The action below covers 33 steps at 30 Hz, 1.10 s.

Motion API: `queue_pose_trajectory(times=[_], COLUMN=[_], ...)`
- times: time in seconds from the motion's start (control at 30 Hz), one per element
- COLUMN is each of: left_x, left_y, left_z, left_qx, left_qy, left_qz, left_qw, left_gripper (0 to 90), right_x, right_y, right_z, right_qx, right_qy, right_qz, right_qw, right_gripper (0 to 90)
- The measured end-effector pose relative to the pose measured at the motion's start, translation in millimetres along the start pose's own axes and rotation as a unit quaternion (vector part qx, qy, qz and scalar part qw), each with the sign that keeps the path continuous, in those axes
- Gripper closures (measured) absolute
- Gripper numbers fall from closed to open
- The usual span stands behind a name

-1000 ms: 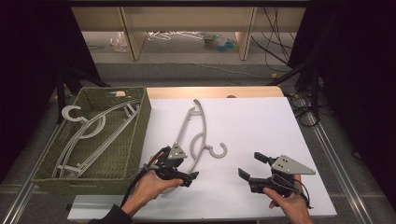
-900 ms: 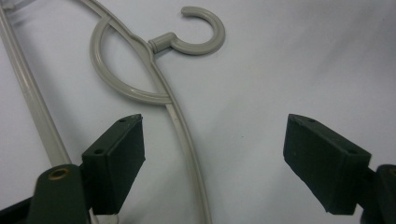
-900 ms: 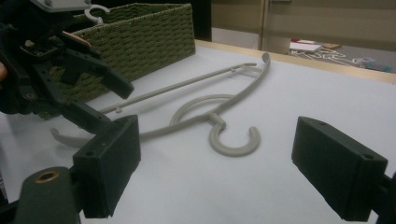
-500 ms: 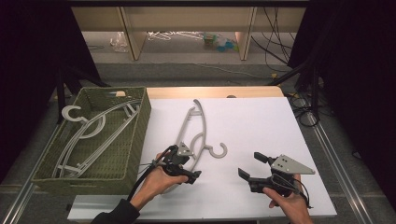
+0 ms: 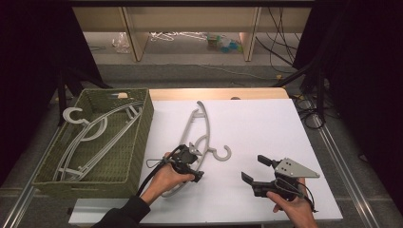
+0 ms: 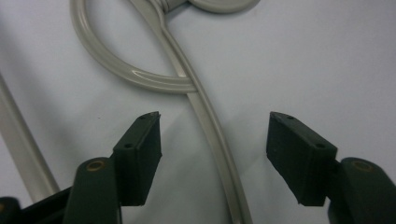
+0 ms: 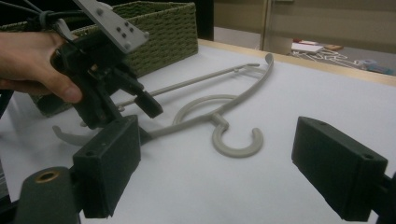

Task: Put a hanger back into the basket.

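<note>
From above, the left hand [image 5: 167, 176] tilts the left gripper [image 5: 189, 159] down over a grey hanger [image 5: 202, 127] lying on the white table [image 5: 266, 128], right of a green basket [image 5: 142, 128]. The right gripper [image 5: 254, 171] rests low at the near right, well apart.

In the left gripper view, the jaws stand apart, straddling the hanger's thin curved bar [image 6: 212, 135] without touching.

In the right gripper view, the jaws gape wide; the hanger's hook [image 7: 236, 140] lies beyond.
</note>
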State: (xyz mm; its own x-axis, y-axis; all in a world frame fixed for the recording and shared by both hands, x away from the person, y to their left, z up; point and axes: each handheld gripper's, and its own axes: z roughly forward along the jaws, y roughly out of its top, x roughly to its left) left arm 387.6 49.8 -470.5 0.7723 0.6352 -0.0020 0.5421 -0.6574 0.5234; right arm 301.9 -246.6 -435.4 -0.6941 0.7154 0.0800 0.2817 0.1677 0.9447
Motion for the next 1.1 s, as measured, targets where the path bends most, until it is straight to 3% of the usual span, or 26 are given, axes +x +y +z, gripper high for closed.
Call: queue_pose_trajectory(times=[0.07, 0.17, 0.3, 0.33, 0.4, 0.47, 0.53, 0.63, 0.73, 0.77, 0.8, 0.87, 0.9, 0.93, 1.0, 1.1], left_x=[-0.7, 0.4, 3.4, 6.6, 2.3, 4.4, 2.7, 3.5, 7.9, 7.9, 10.4, 10.3, 9.8, 7.6, 7.7, 10.7], left_y=[1.0, 3.9, 8.1, 11.0, 10.8, 13.4, 13.1, 14.3, 21.0, 21.0, 27.9, 30.4, 33.2, 33.9, 34.5, 33.1], left_z=[1.8, 3.9, 4.3, 2.7, 5.6, 3.1, 3.2, 2.7, 5.5, 5.5, 7.5, 8.7, 9.3, 10.5, 9.3, 10.1], left_qx=[0.002, 0.015, 0.032, 0.052, 0.036, 0.05, 0.044, 0.053, 0.081, 0.081, 0.106, 0.113, 0.124, 0.12, 0.131, 0.117], left_qy=[0.001, -0.019, -0.017, -0.018, -0.023, -0.021, -0.021, -0.023, -0.041, -0.041, -0.064, -0.067, -0.049, -0.038, -0.038, -0.048], left_qz=[0.003, 0.008, 0.019, 0.043, 0.014, 0.046, 0.041, 0.042, 0.008, 0.008, -0.014, -0.016, -0.003, -0.003, 0.013, -0.006], left_qw=[1.0, 0.9997, 0.9992, 0.9976, 0.999, 0.9974, 0.998, 0.9974, 0.9958, 0.9958, 0.9923, 0.9912, 0.9911, 0.992, 0.9905, 0.992], left_gripper=[36.6, 41.9, 47.5, 48.5, 51.8, 58.7, 67.5, 69.0, 68.1, 66.9, 60.9, 55.8, 59.6, 69.6, 70.4, 72.0], right_x=[-0.3, -0.6, -0.3, -0.5, -0.4, -0.2, -0.4, -0.3, -0.4, -0.4, 0.1, 0.5, 0.2, 0.5, 0.9, 0.4], right_y=[0.3, 0.3, 0.3, 0.2, 0.5, 0.4, 0.3, 0.6, 0.7, 0.7, 0.4, 0.1, 0.5, 0.5, 0.8, 0.2], right_z=[-0.8, -0.8, -0.2, -0.4, -0.7, -0.4, -0.7, -0.9, -1.3, -1.3, -0.7, -0.8, -1.6, -0.5, -0.5, -0.6], right_qx=[0.002, 0.001, -0.004, -0.002, 0.0, -0.004, -0.005, 0.001, 0.003, 0.003, 0.003, 0.002, 0.006, -0.003, -0.003, -0.003], right_qy=[0.001, 0.002, 0.008, 0.007, 0.001, 0.008, 0.008, 0.001, 0.001, 0.001, 0.002, 0.002, 0.002, 0.007, 0.008, 0.007], right_qz=[0.0, 0.001, 0.001, 0.0, 0.001, 0.0, 0.002, 0.001, 0.0, 0.0, 0.0, 0.002, 0.001, 0.006, 0.006, 0.007], right_qw=[1.0, 1.0, 1.0, 1.0, 1.0, 1.0, 1.0, 1.0, 1.0, 1.0, 1.0, 1.0, 1.0, 0.9999, 0.9999, 0.9999], right_gripper=[16.4, 16.5, 16.5, 16.4, 16.5, 16.5, 16.6, 16.7, 16.7, 16.7, 16.7, 16.7, 16.7, 16.7, 16.8, 16.8])
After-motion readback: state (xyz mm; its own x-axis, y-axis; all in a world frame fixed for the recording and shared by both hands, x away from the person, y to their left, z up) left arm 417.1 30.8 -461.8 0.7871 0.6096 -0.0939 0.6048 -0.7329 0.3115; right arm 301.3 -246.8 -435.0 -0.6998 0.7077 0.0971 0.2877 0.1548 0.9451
